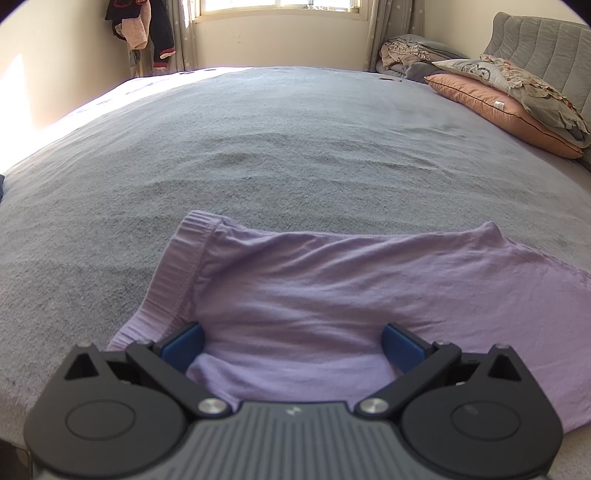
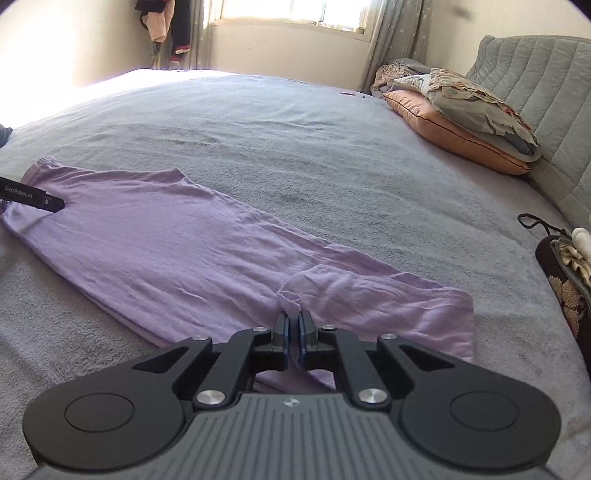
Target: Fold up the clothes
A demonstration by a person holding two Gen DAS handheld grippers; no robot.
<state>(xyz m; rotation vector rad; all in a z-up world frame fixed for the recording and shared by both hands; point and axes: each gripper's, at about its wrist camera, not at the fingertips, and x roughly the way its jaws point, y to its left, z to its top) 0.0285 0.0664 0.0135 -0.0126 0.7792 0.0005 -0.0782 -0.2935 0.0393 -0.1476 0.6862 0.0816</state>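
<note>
A lilac garment lies stretched out lengthwise on the grey bed cover. My right gripper is shut on a fold of its near edge, close to a bunched-up part at the right end. My left gripper is open, with its blue pads wide apart over the garment near the ribbed waistband; cloth lies between the jaws. The left gripper's finger also shows in the right wrist view at the garment's far left end.
An orange pillow with bedding on it lies against the grey headboard at right. A dark patterned bag sits at the right edge. Clothes hang in the far corner by the window. The bed's near edge is just below the grippers.
</note>
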